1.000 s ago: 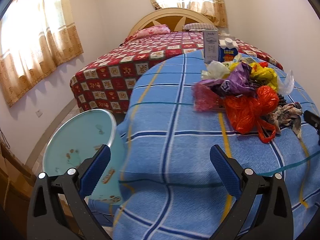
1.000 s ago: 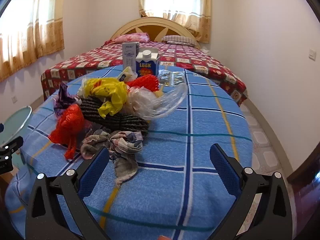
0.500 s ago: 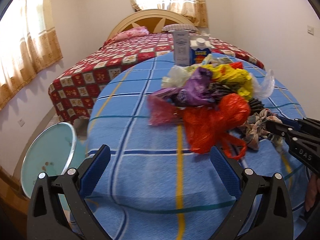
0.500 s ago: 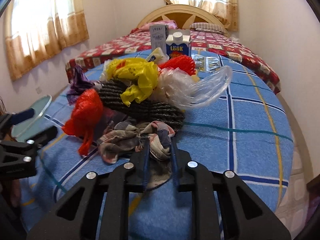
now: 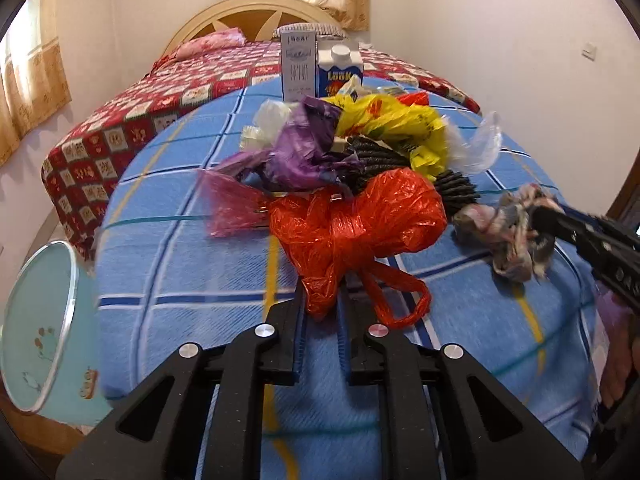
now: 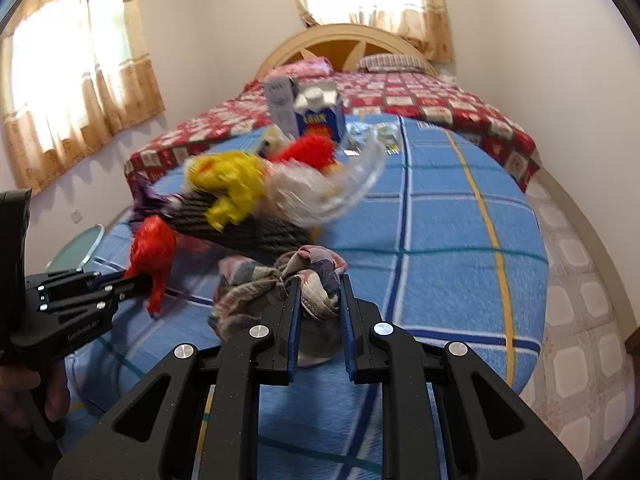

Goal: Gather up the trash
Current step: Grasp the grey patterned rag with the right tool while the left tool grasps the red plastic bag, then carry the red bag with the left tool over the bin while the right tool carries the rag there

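Here, left gripper point(image 5: 322, 300) fingers just closing, pinching orange bag point(image 5: 360, 220), right gripper point(image 6: 316, 296) fingers clamping rag point(image 6: 280, 276).

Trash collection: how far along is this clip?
Nothing looks binned yet. In hand: left tool, jaws just closed, pinches the red bag; right tool grips the patterned rag. Left: yellow bag, purple bag, cartons on the blue blanket.

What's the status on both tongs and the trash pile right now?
Left tongs just closed on orange bag. Right tongs shut on patterned rag. Rest of the pile untouched on blue blanket. Nothing in the way.
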Action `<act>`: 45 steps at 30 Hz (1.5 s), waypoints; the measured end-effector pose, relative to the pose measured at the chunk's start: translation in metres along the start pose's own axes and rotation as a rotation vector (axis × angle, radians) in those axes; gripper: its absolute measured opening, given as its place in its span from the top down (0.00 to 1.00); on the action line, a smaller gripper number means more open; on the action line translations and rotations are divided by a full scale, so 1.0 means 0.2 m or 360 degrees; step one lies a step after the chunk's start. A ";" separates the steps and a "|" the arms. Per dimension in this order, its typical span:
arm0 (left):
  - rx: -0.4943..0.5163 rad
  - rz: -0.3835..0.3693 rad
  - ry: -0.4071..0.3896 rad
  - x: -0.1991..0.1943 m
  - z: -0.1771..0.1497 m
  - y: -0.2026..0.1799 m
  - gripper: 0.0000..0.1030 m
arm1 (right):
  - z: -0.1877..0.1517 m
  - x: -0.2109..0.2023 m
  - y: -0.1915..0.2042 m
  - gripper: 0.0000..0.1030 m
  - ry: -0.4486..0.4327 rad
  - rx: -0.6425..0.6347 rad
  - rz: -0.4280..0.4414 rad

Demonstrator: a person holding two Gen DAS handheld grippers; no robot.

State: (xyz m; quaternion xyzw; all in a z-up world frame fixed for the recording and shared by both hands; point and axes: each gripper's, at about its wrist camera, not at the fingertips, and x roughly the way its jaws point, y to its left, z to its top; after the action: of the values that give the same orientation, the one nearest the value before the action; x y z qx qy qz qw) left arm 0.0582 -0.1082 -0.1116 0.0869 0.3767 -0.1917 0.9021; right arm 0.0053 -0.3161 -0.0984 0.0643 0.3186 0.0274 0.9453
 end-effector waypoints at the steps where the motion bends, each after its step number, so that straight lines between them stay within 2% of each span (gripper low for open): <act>1: -0.0007 -0.0005 -0.0003 -0.05 -0.01 0.02 0.88 | 0.01 -0.02 0.02 0.82 -0.0019 -0.0009 0.0016; 8: -0.0010 0.0034 -0.0079 -0.39 -0.07 0.17 0.89 | 0.11 -0.11 0.16 0.82 -0.0106 -0.0047 0.0112; 12: -0.0037 0.0149 -0.0124 -0.51 -0.09 0.28 0.88 | 0.17 -0.13 0.29 0.82 -0.0140 -0.0094 0.0181; 14: -0.0061 0.0262 -0.0135 -0.54 -0.09 0.37 0.88 | 0.20 -0.12 0.37 0.82 -0.0151 -0.0119 0.0235; 23: -0.0309 0.0602 -0.0093 -0.55 -0.10 0.80 0.88 | 0.32 0.06 0.71 0.82 -0.0151 -0.0293 0.0364; 33: -0.0428 0.0798 0.0003 -0.52 -0.16 1.06 0.88 | 0.44 0.29 1.07 0.82 -0.0085 -0.0474 0.0493; 40: -0.0467 0.0922 0.0035 -0.54 -0.20 1.19 0.88 | 0.45 0.47 1.28 0.82 0.0003 -0.0569 0.0537; 45: -0.0504 0.0963 0.0062 -0.53 -0.21 1.26 0.88 | 0.45 0.57 1.39 0.82 0.0042 -0.0631 0.0551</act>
State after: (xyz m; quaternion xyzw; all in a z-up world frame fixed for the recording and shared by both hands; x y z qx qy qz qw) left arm 0.0661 0.1652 -0.0621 0.0573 0.3761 0.1471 0.9131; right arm 0.1475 -0.0389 -0.0575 -0.0689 0.3036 0.2515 0.9164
